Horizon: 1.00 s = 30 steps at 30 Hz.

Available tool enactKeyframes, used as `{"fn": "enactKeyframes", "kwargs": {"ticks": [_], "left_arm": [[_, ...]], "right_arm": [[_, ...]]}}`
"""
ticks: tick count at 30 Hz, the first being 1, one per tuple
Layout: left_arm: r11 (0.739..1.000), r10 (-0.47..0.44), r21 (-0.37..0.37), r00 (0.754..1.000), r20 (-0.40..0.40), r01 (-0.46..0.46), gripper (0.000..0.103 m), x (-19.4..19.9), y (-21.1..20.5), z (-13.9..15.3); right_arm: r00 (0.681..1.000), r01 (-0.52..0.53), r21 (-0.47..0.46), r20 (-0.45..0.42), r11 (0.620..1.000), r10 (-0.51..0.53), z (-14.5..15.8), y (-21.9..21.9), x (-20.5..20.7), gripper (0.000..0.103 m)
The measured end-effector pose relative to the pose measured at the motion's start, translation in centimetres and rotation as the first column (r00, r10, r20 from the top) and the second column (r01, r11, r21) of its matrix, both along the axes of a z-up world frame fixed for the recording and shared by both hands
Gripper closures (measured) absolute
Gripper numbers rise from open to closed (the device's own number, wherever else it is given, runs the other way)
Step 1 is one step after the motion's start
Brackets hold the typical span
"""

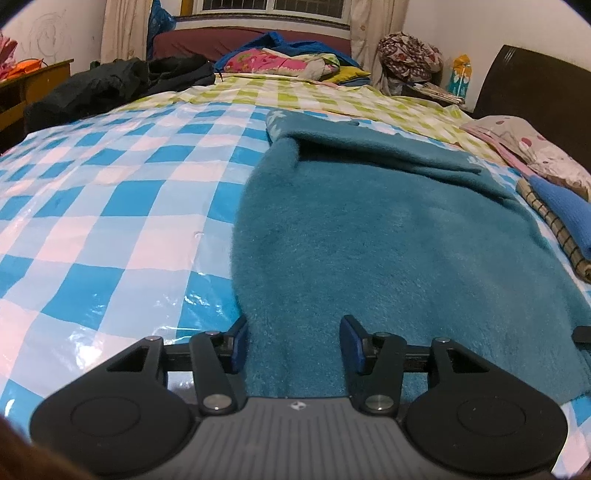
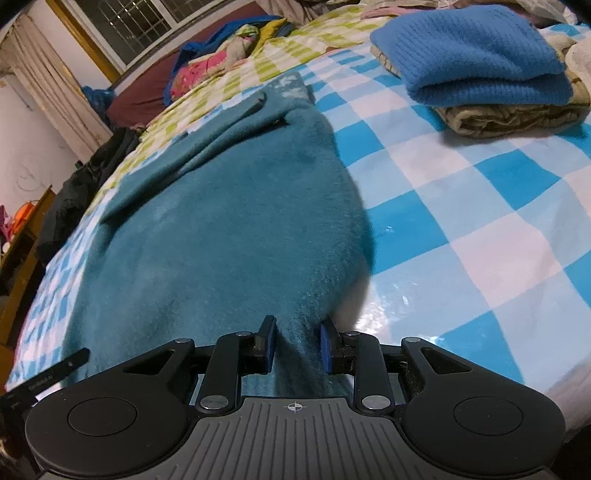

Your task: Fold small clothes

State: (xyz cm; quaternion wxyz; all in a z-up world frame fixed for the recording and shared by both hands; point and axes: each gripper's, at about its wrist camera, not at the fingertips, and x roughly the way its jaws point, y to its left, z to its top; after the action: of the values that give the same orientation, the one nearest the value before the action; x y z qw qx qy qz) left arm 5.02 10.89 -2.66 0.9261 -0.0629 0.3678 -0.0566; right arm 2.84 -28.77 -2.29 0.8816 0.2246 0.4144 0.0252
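Two tools work the teal garment [image 1: 388, 236]'s near hem: right tool [image 2: 297, 345] pinching a fold, left tool [image 1: 291, 343] apart astride it, readying a fold.

Bedroom. Bed [image 1: 110, 192] with glossy blue-and-white and green-and-white checked cover. Barred window [image 1: 273, 9] at the far wall, cream curtains [image 1: 122, 29] either side. White walls [image 1: 48, 33], faintly scribbled. Wooden desk [image 1: 33, 81] at left; dark headboard [image 1: 535, 85] at right. Maroon couch back [image 1: 221, 42] beneath window. Dim, cool artificial light.
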Motion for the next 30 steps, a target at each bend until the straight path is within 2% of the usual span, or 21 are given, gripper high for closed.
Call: {"fn": "enactKeyframes", "kwargs": {"ticks": [2, 4, 6, 8, 13, 19, 22, 26, 27, 30], "left_arm": [[1.0, -0.013, 0.009, 1.0, 0.004, 0.013, 0.051, -0.2, -0.1, 0.1], [1.0, -0.02, 0.018, 1.0, 0.009, 0.02, 0.061, -0.4, 0.0, 0.2], [1.0, -0.019, 0.018, 1.0, 0.006, 0.018, 0.077, -0.3, 0.2, 0.3], [1.0, -0.009, -0.015, 1.0, -0.003, 0.009, 0.084, -0.1, 0.9, 0.7], [0.985, -0.013, -0.172, 1.0, 0.005, 0.014, 0.085, 0.5, 2.1, 2.6], [0.928, 0.009, -0.372, 0.997, 0.074, 0.019, 0.085, 3.6, 3.0, 5.7], [0.909, 0.023, -0.417, 0.993, 0.113, 0.026, 0.086, 6.3, 3.1, 7.3], [0.906, 0.041, -0.421, 0.983, 0.179, 0.039, 0.086, 10.8, 2.8, 9.6], [0.908, 0.047, -0.417, 0.978, 0.201, 0.042, 0.091, 11.8, 2.7, 10.0], [0.906, 0.069, -0.42, 0.963, 0.259, 0.048, 0.093, 15.7, 2.6, 11.3]], "right_arm": [[1.0, -0.012, 0.006, 0.003, 1.0, 0.012, 0.1, 0.2, 0.1, 0.078], [1.0, -0.017, 0.014, 0.005, 1.0, 0.017, 0.0, 0.3, 0.1, 0.081], [1.0, -0.015, 0.031, 0.01, 0.999, 0.015, 0.1, 0.3, 0.1, 0.083], [1.0, -0.013, 0.059, 0.023, 0.998, 0.011, 0.3, 0.2, 0.1, 0.084], [0.996, -0.035, 0.157, 0.091, 0.987, 0.021, 1.7, 0.7, 0.4, 0.086], [0.976, -0.057, 0.335, 0.215, 0.94, -0.018, 4.1, 0.7, 2.8, 0.086], [0.964, -0.057, 0.395, 0.259, 0.917, -0.052, 5.0, 0.6, 5.0, 0.086], [0.941, -0.049, 0.463, 0.317, 0.885, -0.114, 6.4, 0.0, 8.6, 0.087], [0.936, -0.046, 0.471, 0.33, 0.881, -0.127, 6.7, -0.2, 9.4, 0.087], [0.923, -0.024, 0.499, 0.343, 0.866, -0.173, 7.3, -0.9, 12.7, 0.087]]}}
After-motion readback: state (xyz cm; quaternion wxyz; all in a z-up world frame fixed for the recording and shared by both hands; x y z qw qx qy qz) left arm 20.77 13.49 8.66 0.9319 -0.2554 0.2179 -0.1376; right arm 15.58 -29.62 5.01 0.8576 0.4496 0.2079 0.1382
